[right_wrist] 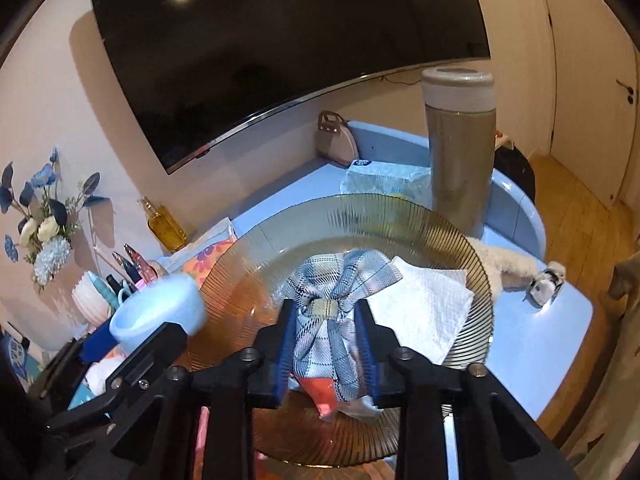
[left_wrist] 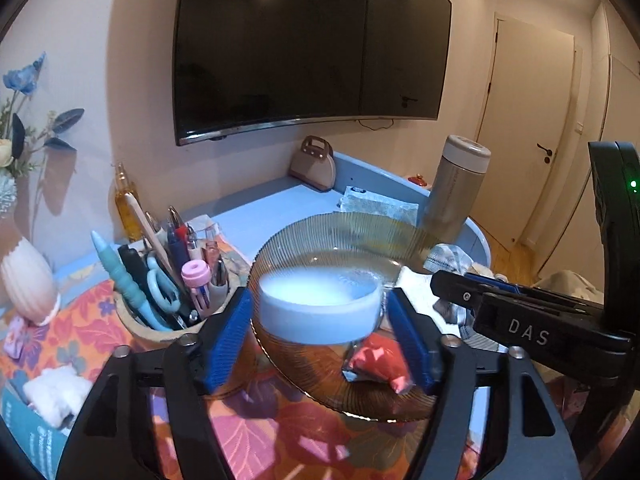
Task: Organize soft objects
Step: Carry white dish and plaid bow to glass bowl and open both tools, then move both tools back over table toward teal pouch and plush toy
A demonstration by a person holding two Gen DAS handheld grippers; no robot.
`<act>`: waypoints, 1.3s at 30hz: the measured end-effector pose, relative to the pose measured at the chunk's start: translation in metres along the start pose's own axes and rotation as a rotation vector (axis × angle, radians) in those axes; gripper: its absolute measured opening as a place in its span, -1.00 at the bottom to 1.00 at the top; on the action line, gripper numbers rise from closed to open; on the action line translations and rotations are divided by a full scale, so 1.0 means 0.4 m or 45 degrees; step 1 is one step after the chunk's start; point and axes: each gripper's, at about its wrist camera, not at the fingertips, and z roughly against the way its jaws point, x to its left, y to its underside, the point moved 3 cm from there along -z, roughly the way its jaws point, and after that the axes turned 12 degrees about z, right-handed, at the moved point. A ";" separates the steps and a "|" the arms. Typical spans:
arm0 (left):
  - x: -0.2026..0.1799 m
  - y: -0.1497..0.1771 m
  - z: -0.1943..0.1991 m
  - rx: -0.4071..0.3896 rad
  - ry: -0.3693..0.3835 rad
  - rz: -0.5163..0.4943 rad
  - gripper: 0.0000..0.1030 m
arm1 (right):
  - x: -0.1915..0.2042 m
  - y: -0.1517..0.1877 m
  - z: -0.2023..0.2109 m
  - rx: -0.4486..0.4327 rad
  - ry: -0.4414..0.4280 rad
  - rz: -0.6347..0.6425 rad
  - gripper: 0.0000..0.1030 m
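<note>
Surroundings: a pen holder (left_wrist: 172, 300), a steel flask (right_wrist: 460, 152) and a tissue pack (right_wrist: 384, 178) crowd the blue table (right_wrist: 532, 344) around a ribbed glass plate (right_wrist: 248, 272).
Left gripper (left_wrist: 318, 332): jaws wide, blurred pale-blue bowl (left_wrist: 318, 308) between the pads; contact cannot be judged.
Right gripper (right_wrist: 326, 344): jaws narrow, flanking a plaid cloth bow (right_wrist: 332, 300) on the plate; grip unclear.
Also on plate: white napkin (right_wrist: 424, 308), red packet (left_wrist: 380, 364).
Writing: "DAS" on the right gripper's body.
</note>
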 end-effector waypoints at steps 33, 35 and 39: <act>0.593 0.167 0.737 -0.496 -0.721 0.408 0.92 | 0.689 0.213 0.156 -0.197 -0.477 0.616 0.54; 0.645 0.224 0.687 -0.460 -0.740 0.446 0.92 | 0.727 0.254 0.124 -0.214 -0.474 0.662 0.54; 0.709 0.323 0.581 -0.353 -0.744 0.493 0.92 | 0.772 0.318 0.054 -0.185 -0.456 0.701 0.54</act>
